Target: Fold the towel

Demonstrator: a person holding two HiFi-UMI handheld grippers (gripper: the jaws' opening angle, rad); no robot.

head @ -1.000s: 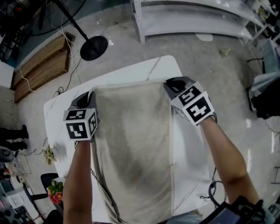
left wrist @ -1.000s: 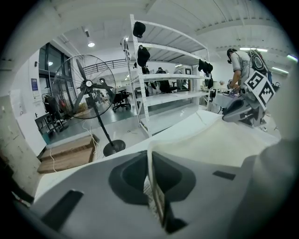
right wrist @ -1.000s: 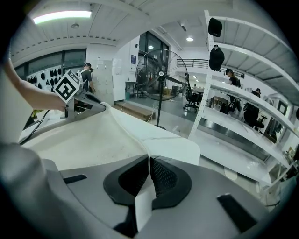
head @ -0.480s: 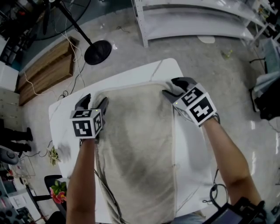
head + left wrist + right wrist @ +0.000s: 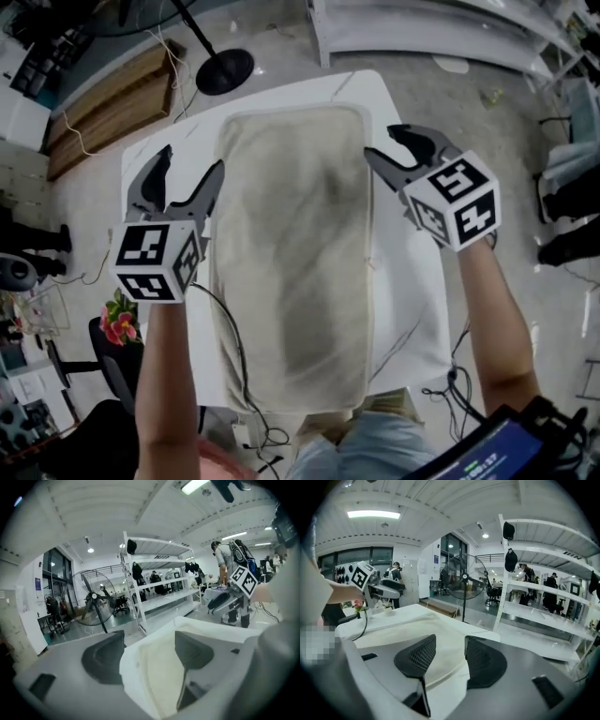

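Left claw (image 5: 192, 161) and right claw (image 5: 382, 142), opening empty, hover above the towel (image 5: 295, 244) lying between them.

The fan (image 5: 223, 71) is cut off by the head view's top edge, leaving only its base and pole, and the shelf (image 5: 431, 37) runs out past that edge too. The left forearm (image 5: 169, 375) covers the table's (image 5: 408, 281) near left corner, and whether the towel (image 5: 291, 253) overhangs the near edge cannot be told. In the right gripper view, distant people (image 5: 525, 573) are too small to make out.
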